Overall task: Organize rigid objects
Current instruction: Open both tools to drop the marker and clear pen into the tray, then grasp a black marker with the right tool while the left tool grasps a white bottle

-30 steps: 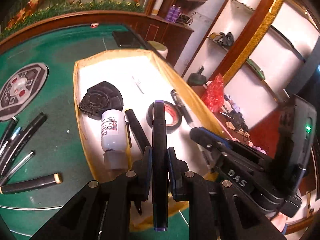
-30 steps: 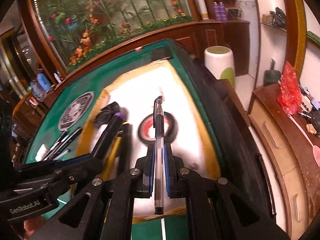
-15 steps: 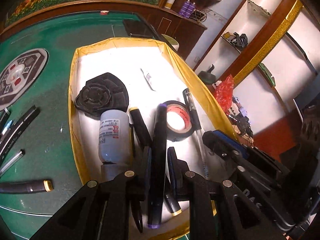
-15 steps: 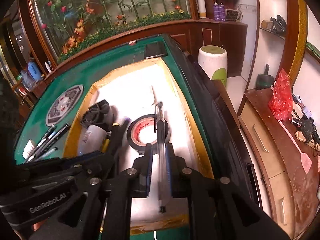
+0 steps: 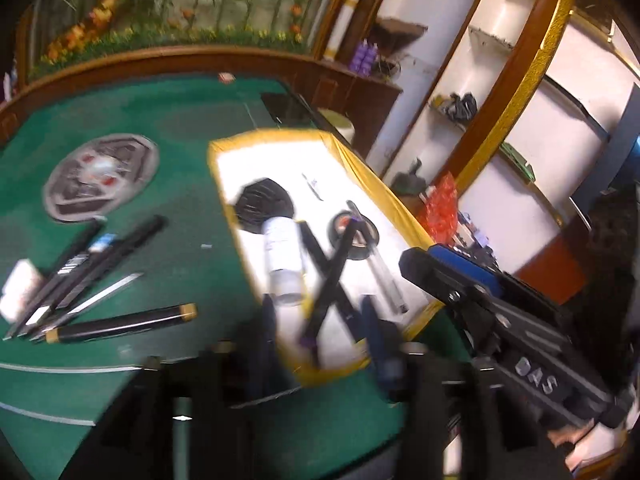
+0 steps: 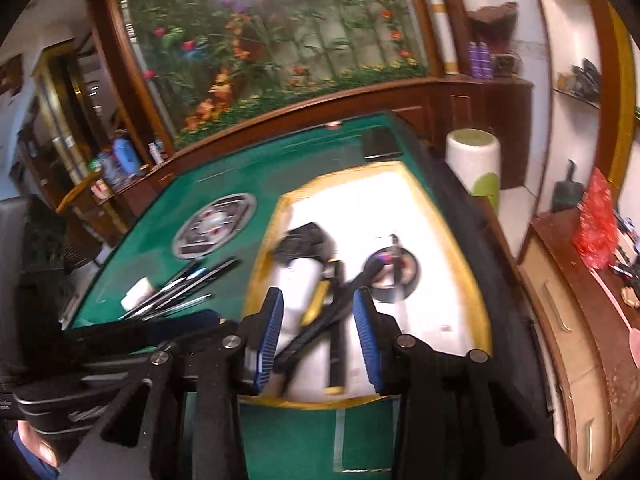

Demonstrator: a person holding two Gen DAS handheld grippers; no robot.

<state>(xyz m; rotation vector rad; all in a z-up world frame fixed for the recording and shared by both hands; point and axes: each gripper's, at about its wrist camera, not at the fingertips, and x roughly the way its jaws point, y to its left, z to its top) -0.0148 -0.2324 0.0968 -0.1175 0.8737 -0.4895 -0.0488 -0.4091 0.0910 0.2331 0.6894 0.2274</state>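
The left claw (image 5: 320, 344) is opening and holds nothing; just past its tips a black marker with a purple end (image 5: 328, 280) lies in the yellow-edged tray (image 5: 396, 208), crossed over another black pen (image 5: 320, 256), with a white bottle (image 5: 282, 256) beside them. The right claw (image 6: 318, 332) is opening too and is empty; ahead of it a clear pen (image 6: 396, 264) lies across a roll of black tape (image 6: 408, 276) in the same tray. To the left of both claws, more pens (image 5: 92, 264) lie on the green counter (image 5: 180, 120), outside the tray.
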